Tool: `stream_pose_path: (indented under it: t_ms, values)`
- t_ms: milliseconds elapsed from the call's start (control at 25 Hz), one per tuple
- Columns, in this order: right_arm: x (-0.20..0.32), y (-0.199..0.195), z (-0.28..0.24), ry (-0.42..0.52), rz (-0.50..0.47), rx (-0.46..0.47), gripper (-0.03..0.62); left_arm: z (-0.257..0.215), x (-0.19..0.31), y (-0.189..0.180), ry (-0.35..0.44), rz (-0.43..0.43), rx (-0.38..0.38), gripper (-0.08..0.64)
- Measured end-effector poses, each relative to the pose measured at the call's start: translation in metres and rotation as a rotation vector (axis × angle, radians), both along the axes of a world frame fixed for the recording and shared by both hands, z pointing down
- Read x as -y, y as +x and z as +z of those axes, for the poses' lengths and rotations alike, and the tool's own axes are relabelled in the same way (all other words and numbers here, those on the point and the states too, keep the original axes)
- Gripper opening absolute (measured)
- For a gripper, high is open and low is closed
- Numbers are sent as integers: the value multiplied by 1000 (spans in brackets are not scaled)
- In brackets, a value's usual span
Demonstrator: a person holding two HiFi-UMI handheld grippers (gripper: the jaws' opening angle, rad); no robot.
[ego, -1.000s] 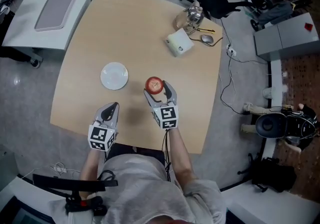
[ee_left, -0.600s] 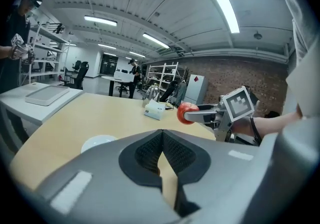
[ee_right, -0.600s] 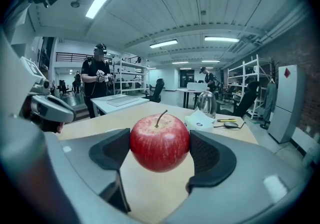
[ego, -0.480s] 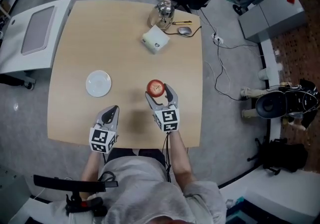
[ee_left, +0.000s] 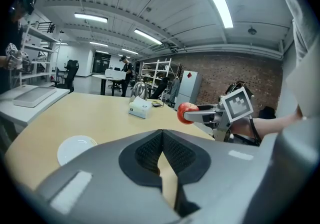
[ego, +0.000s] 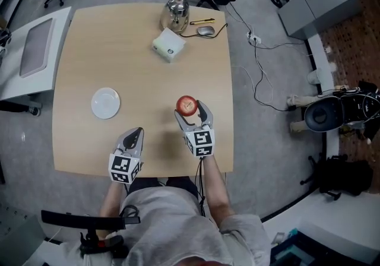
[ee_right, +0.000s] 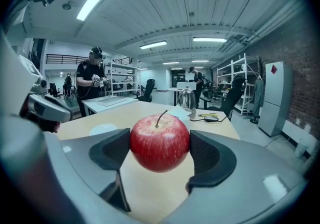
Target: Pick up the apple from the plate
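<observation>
Right gripper (ego: 189,108): fingers (ee_right: 210,156) clenched on the apple (ee_right: 160,141), one dark pad against each flank; the fruit is red, upright, with its stem on top, and it fills the gap between the pads. In the head view the apple (ego: 186,104) sits at the tip of this gripper over the right half of the counter (ego: 136,75), well apart from the plate (ego: 105,103), which lies bare to the left. Behind the fingers, the marker cube (ego: 199,142) faces up. The right forearm (ego: 212,183) runs back from it across the counter's near edge to the person's torso, and the gripper points away from the body and slightly left. Left gripper (ego: 136,133): fingers (ee_left: 145,151) pressed together with nothing between them, tips aimed forward over the counter near its front edge. Its marker cube (ego: 124,167) is at the counter's edge, and the left forearm (ego: 110,198) drops back towards the torso. The two grippers lie roughly parallel, the left nearer the body. From the left gripper view, the plate (ee_left: 76,149) is low left on the counter, and the apple (ee_left: 187,113) shows off to the right in the other gripper's grasp. Far end of the counter: metal kettle (ego: 177,8), white box (ego: 167,45) just in front of it, and a mouse (ego: 205,31) to the right of both.
</observation>
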State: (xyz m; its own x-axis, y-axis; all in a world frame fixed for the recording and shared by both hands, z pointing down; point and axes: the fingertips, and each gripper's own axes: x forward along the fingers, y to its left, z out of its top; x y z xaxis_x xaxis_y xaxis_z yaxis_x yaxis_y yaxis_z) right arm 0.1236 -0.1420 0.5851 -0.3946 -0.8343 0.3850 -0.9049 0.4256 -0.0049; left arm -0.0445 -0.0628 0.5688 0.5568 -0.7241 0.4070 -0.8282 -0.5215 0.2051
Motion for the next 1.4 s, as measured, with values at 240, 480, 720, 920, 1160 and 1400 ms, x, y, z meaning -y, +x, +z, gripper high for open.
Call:
stream_pose_path:
  t_ms: [240,480,720,920,1160,1400]
  values:
    - [2,32,11,-16,23,13,377,4,1,25,-15,-2,9,18]
    - [9,58,25,-31,16,7,377,12,5,49,-29,-12,13,18]
    - [14,80,39,-54,9,7,377,20,5,70,-54,-20,23,18]
    - [21,95,50,-68,-1,11,377,26,7,87,-73,-31,32,18]
    - [31,111,63,-81,-18,-1,377,29,14,105,-83,-45,43,18]
    - [45,121,77,-99,-24,8,377,34,22,113,-102,-57,52,18]
